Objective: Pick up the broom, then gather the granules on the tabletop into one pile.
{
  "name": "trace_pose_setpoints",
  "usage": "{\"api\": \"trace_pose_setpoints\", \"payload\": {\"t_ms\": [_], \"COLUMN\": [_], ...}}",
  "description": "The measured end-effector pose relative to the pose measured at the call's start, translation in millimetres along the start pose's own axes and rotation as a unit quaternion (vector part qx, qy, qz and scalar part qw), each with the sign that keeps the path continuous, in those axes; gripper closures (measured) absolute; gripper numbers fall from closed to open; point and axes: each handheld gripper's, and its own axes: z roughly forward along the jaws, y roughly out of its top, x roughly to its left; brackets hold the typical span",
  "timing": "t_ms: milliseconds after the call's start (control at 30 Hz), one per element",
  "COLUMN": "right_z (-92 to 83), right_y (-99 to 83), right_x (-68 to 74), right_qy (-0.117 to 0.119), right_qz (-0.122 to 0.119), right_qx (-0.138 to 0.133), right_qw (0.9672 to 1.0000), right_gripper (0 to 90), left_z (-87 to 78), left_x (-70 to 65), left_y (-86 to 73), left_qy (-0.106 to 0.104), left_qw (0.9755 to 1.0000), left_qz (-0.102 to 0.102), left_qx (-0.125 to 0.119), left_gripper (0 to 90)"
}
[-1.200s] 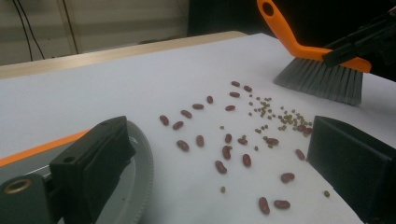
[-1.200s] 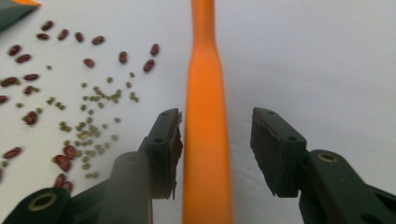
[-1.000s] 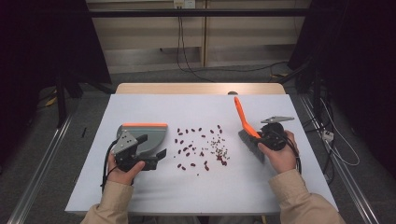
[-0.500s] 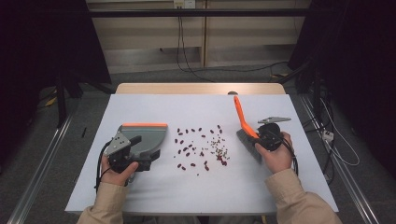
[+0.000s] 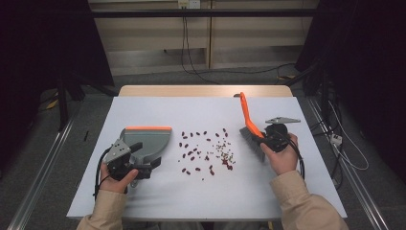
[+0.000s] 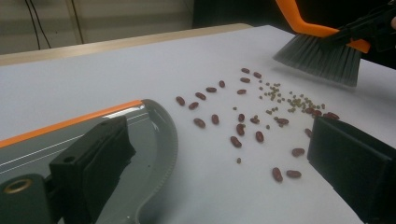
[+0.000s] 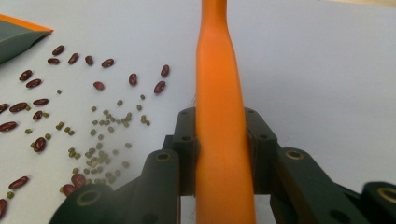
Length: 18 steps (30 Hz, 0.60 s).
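A grey dustpan (image 5: 146,141) with an orange front lip lies flat on the left of the white table (image 5: 191,201). My left gripper (image 5: 143,165) is at its near end, jaws open; one jaw hangs over the pan (image 6: 154,121), and nothing is pinched in the left gripper (image 6: 219,140). Red beans (image 5: 201,151) and small green beans (image 5: 225,153) are scattered mid-table. My right gripper (image 5: 265,136) is shut on the orange handle (image 7: 219,93) of a brush (image 5: 249,122). Its grey bristles (image 6: 320,58) sit just right of the beans.
The table's far edge is a wooden strip (image 5: 206,90). Cables trail from both grippers toward the near edge. Metal rails (image 5: 43,163) run along the floor on both sides. Bare tabletop lies behind and in front of the beans.
My left gripper has drawn back a little toward the near end of the dustpan. The brush and right gripper hold the same place.
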Motion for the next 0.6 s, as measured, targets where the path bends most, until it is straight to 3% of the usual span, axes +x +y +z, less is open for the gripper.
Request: {"api": "trace_pose_setpoints", "payload": {"t_ms": [233, 600], "right_z": [4.5, 13.6], "right_y": [4.3, 19.2], "right_x": [-2.5, -1.5], "right_qy": [0.004, -0.001], "right_qz": [0.008, -0.005], "right_qx": [-0.010, -0.029], "right_qw": [0.9999, 0.9996], "right_gripper": [71.1, 71.0], "left_z": [-0.9, -4.8], "left_x": [1.4, 2.2], "left_y": [-1.2, -2.4], "left_qy": [0.001, 0.004], "left_qw": [1.0000, 1.0000], "left_qz": [-0.002, -0.006], "left_qx": [0.001, 0.002], "left_gripper": [5.9, 5.9]}}
